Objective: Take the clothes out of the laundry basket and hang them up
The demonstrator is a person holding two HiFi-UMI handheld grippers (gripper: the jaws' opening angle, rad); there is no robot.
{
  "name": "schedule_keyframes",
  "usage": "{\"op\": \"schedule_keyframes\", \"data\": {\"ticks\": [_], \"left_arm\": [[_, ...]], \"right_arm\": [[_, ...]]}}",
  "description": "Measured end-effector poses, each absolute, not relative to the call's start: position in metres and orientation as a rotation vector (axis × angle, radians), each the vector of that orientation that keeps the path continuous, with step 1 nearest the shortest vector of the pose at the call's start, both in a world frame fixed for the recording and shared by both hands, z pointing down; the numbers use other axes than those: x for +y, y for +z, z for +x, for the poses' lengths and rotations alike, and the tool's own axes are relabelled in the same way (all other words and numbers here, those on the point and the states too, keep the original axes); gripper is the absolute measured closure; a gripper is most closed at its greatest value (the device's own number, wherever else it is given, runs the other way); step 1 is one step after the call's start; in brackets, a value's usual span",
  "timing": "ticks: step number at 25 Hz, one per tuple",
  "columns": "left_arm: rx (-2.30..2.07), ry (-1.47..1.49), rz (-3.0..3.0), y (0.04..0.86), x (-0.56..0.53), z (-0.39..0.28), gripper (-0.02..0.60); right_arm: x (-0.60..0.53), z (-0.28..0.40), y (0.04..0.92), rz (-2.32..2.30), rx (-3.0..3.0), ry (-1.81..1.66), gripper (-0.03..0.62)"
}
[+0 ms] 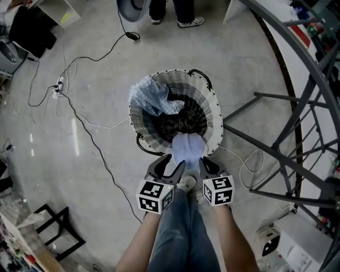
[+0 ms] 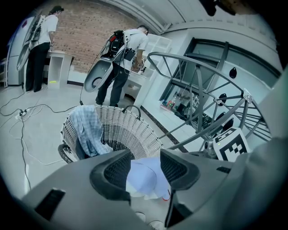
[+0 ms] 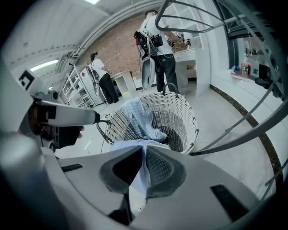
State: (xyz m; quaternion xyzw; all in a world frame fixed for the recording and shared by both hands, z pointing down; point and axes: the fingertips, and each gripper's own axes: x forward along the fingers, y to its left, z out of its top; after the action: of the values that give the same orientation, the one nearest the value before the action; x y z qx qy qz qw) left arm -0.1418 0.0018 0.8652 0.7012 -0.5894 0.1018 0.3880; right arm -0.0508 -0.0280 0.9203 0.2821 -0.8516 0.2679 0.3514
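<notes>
A black-and-white woven laundry basket (image 1: 218, 114) stands on the floor in front of me. Draped over its near rim is a pale bluish-white garment (image 1: 188, 147). My right gripper (image 3: 144, 150) is shut on a fold of that pale garment (image 3: 140, 173), just at the rim (image 1: 203, 162). Beside it, my left gripper (image 1: 170, 166) stands open, its jaws to either side of the same garment (image 2: 145, 177) without pressing on it. A blue checked cloth (image 1: 151, 96) hangs over the basket's far left rim.
A grey metal drying rack (image 1: 297, 138) with slanted bars fills the right side. Cables (image 1: 79, 114) and a power strip (image 1: 57, 87) trail over the floor to the left. People stand beyond the basket (image 1: 175, 13). My own leg and shoe (image 1: 186, 183) are between the grippers.
</notes>
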Motion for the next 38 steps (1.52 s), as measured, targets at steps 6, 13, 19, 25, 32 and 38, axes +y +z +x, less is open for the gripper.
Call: {"op": "schedule_keyframes", "data": {"ticks": [6, 13, 19, 25, 32, 38], "left_arm": [[-1.495, 0.275, 1.826, 0.842, -0.004, -0.147, 0.371], [-1.514, 0.269, 1.894, 0.779, -0.017, -0.149, 0.371], [-1.540, 0.214, 1.978, 0.698, -0.040, -0.145, 0.370], [-1.530, 0.153, 2.060, 0.610, -0.045, -0.133, 0.330], [-1.267, 0.109, 2.239, 0.550, -0.048, -0.072, 0.304], [-1.178, 0.047, 2.351, 0.513, -0.052, -0.030, 0.439]], "right_arm": [[-0.043, -0.048, 0.868, 0.814, -2.302, 0.729, 0.568], [-0.063, -0.052, 0.774, 0.862, -2.440, 0.708, 0.568], [-0.094, -0.049, 0.675, 0.934, -2.561, 0.665, 0.569], [-0.105, -0.030, 0.558, 0.987, -2.666, 0.577, 0.569], [-0.090, -0.008, 0.449, 1.057, -2.759, 0.460, 0.568], [-0.072, 0.024, 0.408, 1.140, -2.794, 0.430, 0.568]]}}
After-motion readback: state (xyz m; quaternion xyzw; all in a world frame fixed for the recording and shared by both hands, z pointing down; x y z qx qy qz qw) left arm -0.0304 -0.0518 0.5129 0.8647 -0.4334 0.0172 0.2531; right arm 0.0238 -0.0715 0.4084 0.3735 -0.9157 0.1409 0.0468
